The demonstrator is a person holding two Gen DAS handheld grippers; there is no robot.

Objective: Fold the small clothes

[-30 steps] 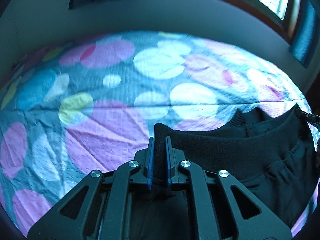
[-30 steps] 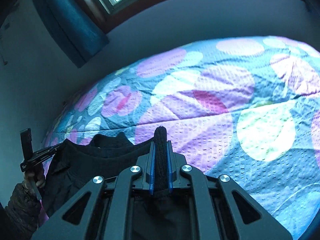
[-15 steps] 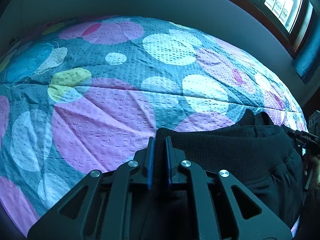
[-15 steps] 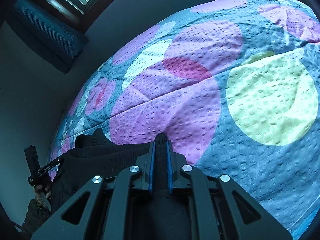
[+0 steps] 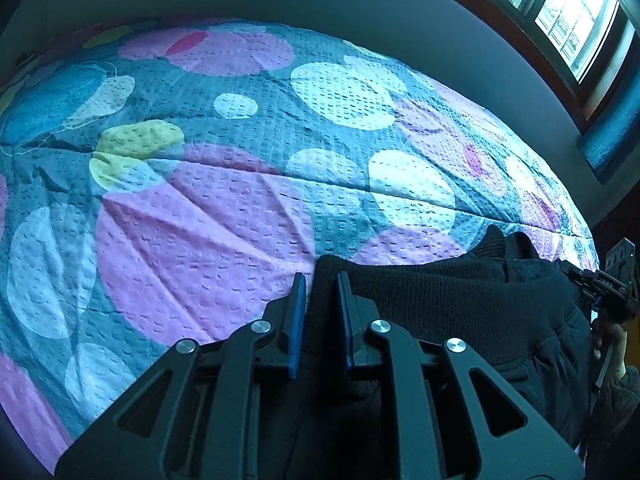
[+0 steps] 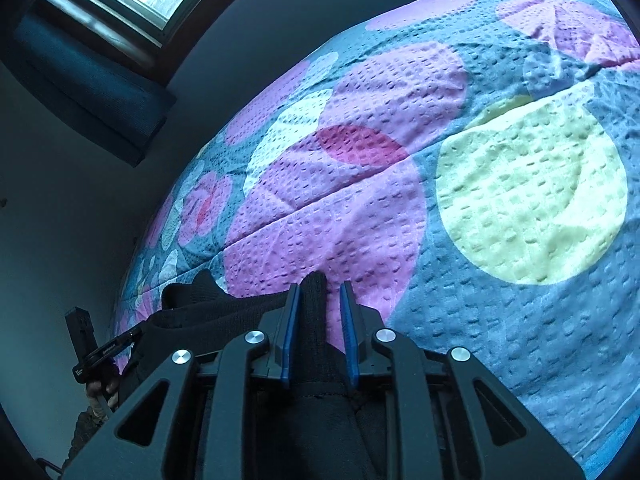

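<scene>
In the left wrist view, the left gripper [image 5: 320, 280] fills the lower centre of the frame, its blue-padded fingers [image 5: 297, 320] slightly parted, with the left corner of a ribbed waistband between them. The band belongs to a pair of black trousers [image 5: 480, 312], which stretches from the fingers to the lower right of the frame, where the cloth below the band gathers in soft folds. The pads do not look pressed onto the cloth; a thin gap shows on each side. At the far right edge the right gripper [image 5: 612, 284] shows side-on at the other end of the waistband.

In the right wrist view, that gripper's fingers [image 6: 289, 336] stand visibly spread at the lower centre, and a narrow upright fold of the waistband [image 6: 314, 308] sits between them, closer to the left pad and clear of the right one. The rest of the garment runs off to the lower left, where the other gripper appears small at the edge.

The trousers lie on a bedspread [image 5: 240, 160], a puckered grey-blue fabric printed with large pink, white and yellow circles and creased across the middle. Beyond the bed stands a plain grey wall [image 5: 360, 8]. A bright window [image 5: 560, 12] with a dark frame sits in the upper right of the left view, and a teal curtain [image 6: 88, 92] hangs at the upper left of the right view.
</scene>
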